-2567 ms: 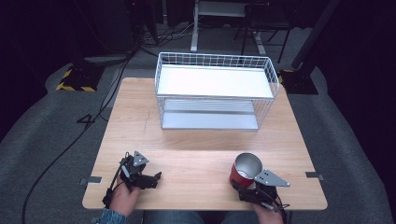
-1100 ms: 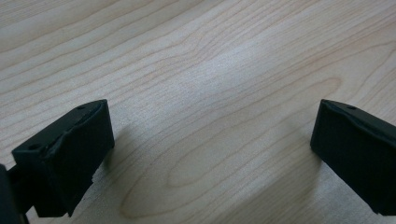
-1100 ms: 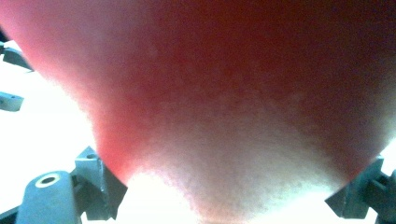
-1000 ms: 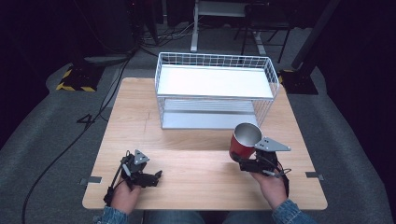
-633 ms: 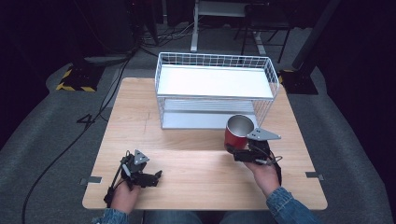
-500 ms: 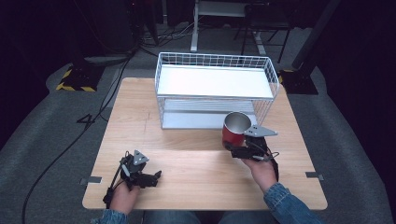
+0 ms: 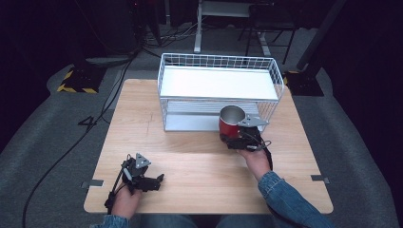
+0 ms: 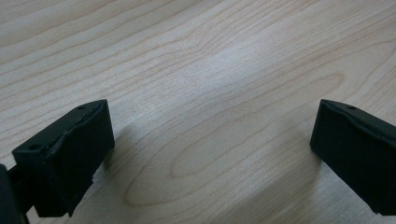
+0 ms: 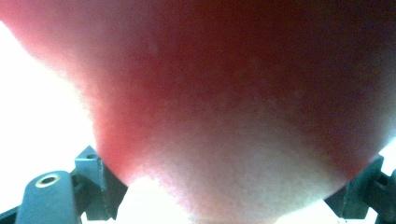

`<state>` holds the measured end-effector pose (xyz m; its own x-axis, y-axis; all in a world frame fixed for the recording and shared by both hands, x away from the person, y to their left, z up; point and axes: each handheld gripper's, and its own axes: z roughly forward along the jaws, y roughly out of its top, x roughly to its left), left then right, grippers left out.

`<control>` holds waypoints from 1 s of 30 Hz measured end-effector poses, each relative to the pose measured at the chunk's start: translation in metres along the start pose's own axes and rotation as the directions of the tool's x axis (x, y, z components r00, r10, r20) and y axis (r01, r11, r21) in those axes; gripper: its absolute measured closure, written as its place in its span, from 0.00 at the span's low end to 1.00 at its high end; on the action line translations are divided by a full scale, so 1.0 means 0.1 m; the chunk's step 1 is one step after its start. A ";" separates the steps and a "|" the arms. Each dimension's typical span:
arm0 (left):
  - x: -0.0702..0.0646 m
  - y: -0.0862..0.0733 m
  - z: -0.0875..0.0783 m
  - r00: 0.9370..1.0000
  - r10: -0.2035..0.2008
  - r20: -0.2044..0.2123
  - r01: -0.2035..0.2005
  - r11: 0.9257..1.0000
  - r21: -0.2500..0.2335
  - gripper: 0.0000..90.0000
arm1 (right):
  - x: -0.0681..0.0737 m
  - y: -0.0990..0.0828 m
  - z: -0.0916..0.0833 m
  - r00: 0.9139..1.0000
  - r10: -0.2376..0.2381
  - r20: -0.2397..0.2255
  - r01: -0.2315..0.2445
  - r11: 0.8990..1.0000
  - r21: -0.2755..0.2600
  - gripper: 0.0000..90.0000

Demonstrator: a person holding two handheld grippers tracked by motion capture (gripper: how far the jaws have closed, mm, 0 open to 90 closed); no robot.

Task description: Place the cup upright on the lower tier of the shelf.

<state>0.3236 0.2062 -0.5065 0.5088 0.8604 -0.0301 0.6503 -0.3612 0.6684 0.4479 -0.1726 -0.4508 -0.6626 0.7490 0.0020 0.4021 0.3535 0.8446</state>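
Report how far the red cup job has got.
Done: the right tool has gripped the red cup. In hand: the cup is held at the front of the white wire rack. Left: setting it down and releasing. The left tool idles, open, on the table.

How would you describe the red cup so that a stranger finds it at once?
Start at the white wire rack at the far side of the wooden table. Just before its lower right corner, the right claw holds the red cup. It is the scene's one red thing, with a silvery inside.
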 end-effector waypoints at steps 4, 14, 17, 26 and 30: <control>0.00 0.00 0.00 1.000 0.000 -0.001 0.000 1.000 0.000 0.00 | -0.01 0.04 0.09 1.000 0.003 -0.001 -0.003 1.000 0.000 0.19; 0.00 -0.01 -0.01 1.000 -0.002 -0.008 0.002 1.000 0.001 0.00 | -0.03 0.15 0.37 1.000 0.000 0.001 0.000 1.000 -0.001 0.19; -0.01 -0.01 -0.01 1.000 -0.004 -0.008 0.004 1.000 0.002 0.00 | -0.04 0.19 0.46 1.000 0.001 -0.002 -0.001 1.000 -0.009 0.19; -0.01 -0.01 -0.01 1.000 -0.005 -0.007 0.005 1.000 0.003 0.00 | -0.08 0.25 0.66 1.000 0.001 0.011 0.000 1.000 -0.018 0.19; -0.01 -0.01 -0.01 1.000 -0.008 -0.009 0.008 1.000 0.002 0.00 | -0.09 0.29 0.76 1.000 -0.003 0.013 0.003 1.000 -0.029 0.19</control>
<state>0.3219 0.2061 -0.5063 0.4987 0.8663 -0.0283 0.6551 -0.3554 0.6667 0.5137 -0.1267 -0.4669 -0.6554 0.7552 -0.0074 0.3812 0.3393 0.8600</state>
